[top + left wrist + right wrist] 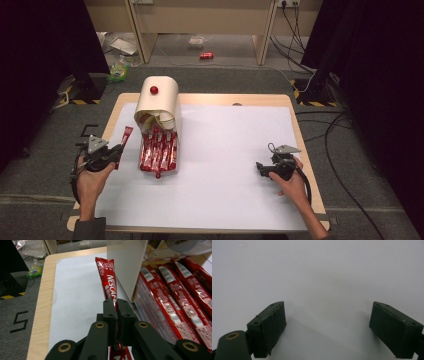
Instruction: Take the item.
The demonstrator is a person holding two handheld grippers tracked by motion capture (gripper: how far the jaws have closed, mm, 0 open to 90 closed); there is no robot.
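- Lying just left of the cream dispenser (158,102) on the white surface (225,165): a single red sachet (109,280), long axis running from near to far, apart from the row of sachets (159,152) in the tray.
- Clamping the near end of that sachet: left hand-held gripper (117,312), jaws pressed together on it.
- Resting well off to the right, over bare surface: right hand-held gripper (328,327), jaws standing wide apart, holding nothing.

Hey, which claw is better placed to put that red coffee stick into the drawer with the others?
Left. The left claw is shut on the coffee stick, right beside the open drawer of sticks. The right claw is open, across the table.
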